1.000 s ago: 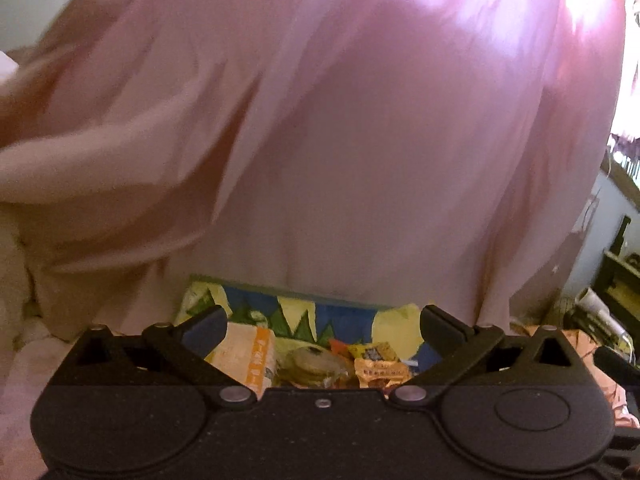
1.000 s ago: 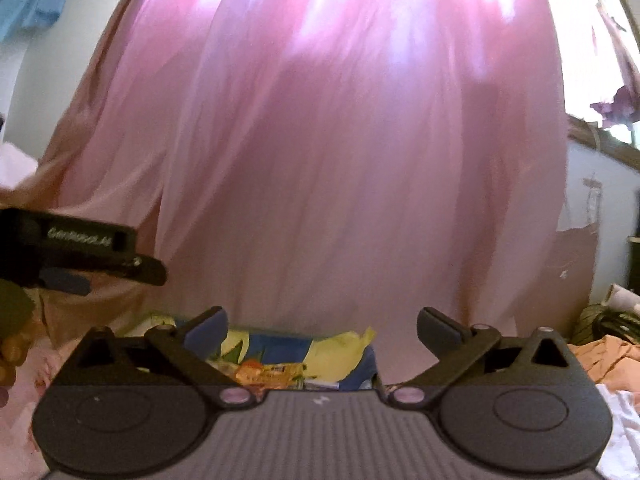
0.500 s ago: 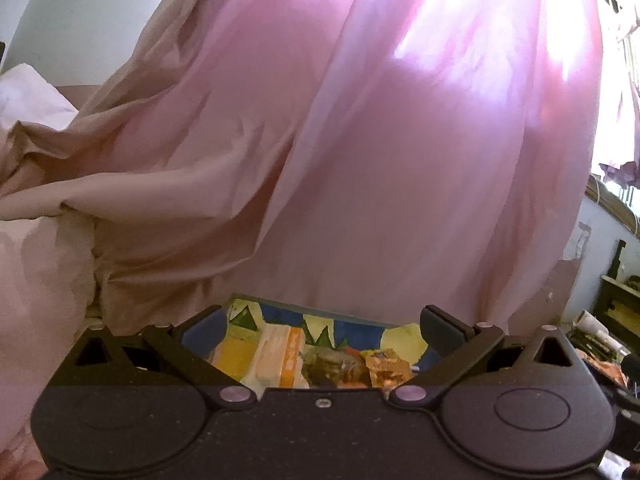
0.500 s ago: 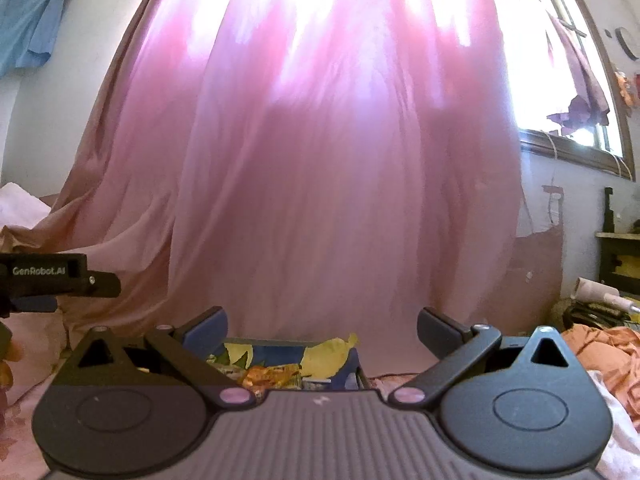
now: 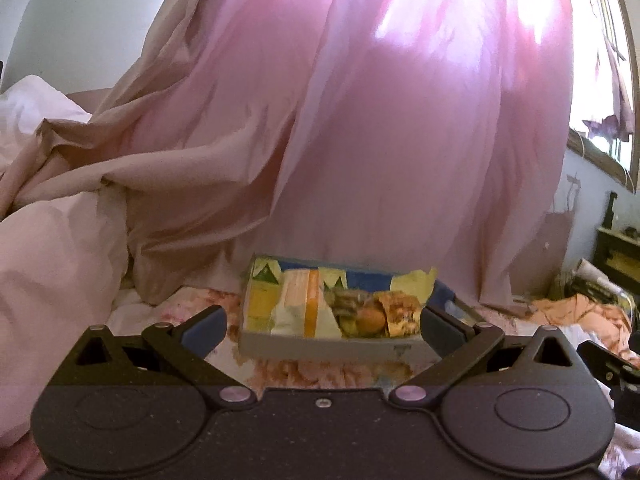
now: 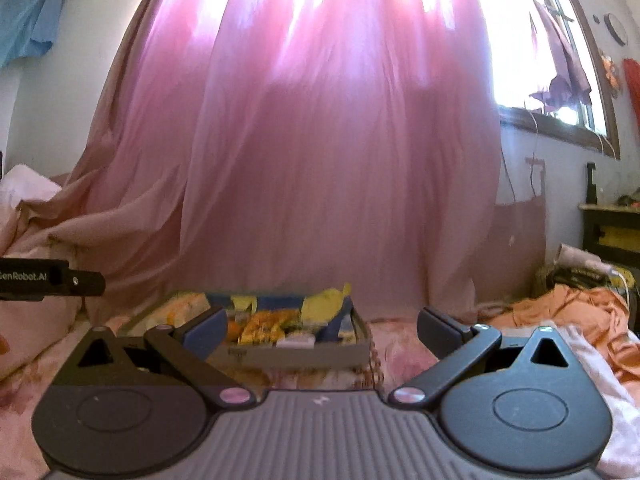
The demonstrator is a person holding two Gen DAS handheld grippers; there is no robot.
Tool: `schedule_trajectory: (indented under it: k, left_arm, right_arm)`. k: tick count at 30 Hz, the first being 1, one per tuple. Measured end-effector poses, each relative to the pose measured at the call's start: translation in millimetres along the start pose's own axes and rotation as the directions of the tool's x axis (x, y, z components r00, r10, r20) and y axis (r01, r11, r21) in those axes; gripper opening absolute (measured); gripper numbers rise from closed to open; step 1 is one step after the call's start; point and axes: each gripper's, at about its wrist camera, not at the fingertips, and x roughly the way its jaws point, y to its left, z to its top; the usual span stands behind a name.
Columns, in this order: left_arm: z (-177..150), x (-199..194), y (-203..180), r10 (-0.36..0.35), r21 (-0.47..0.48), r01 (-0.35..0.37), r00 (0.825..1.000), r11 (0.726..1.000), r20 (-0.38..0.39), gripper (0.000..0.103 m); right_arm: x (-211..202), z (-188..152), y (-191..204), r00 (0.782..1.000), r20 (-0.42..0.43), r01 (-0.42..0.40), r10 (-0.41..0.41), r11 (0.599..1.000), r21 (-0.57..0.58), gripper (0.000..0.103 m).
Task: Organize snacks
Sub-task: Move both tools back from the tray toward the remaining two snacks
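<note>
1. Snack box (image 5: 320, 346) sits on the floral bedspread (image 5: 312, 372), just in front of the pink curtain (image 5: 400, 160). Both grippers face it from near range; neither touches it.
2. Left gripper (image 5: 322, 326): fingers spread wide, nothing between them. Right gripper (image 6: 320, 326): likewise spread and empty.
3. Handling, judged: shallow cardboard tray with thin walls. Probably light, but likely to flex or buckle if pinched hard at one wall. Loose contents could slide or spill if it tilts.
4. Best hold for the box, judged: the near grey wall, pinched over its rim, or one gripper on each short end.
5. Contents, judged: soft, crinkly wrappers, light, deformable, somewhat slippery. Take a packet by a flat edge or crimped seal, not across the puffed middle.
6. Appearance: grey outer wall; inner lining printed blue with yellow and green shapes. A torn yellow flap (image 6: 328, 302) stands up at the far right corner.
7. Inside, left to right in the left wrist view: white-and-orange packet (image 5: 306, 308), greenish wrapped pieces (image 5: 348, 308), a small round orange item (image 5: 370, 320), an orange-brown crinkled wrapper (image 5: 400, 308). Print too blurred to read.
8. Box looks packed side to side; items lean against one another.
</note>
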Motion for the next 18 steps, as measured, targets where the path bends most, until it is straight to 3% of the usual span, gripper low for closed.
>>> schedule_trajectory:
  k: [11, 18]
  left_arm:
    - [-44.5, -17.0, 15.2, 0.005, 0.043, 0.0, 0.995, 0.999, -0.103, 0.102]
    - [-63.9, -14.1, 25.3, -0.002, 0.066, 0.016, 0.978, 0.998, -0.211, 0.102]
  right_arm:
    - [-22.9, -30.5, 9.0, 0.991, -0.135, -0.027, 0.024, 0.999, -0.019, 0.103]
    - [-22.3, -50.5, 21.1, 0.969, -0.238, -0.075, 0.062, 0.996, -0.047, 0.103]
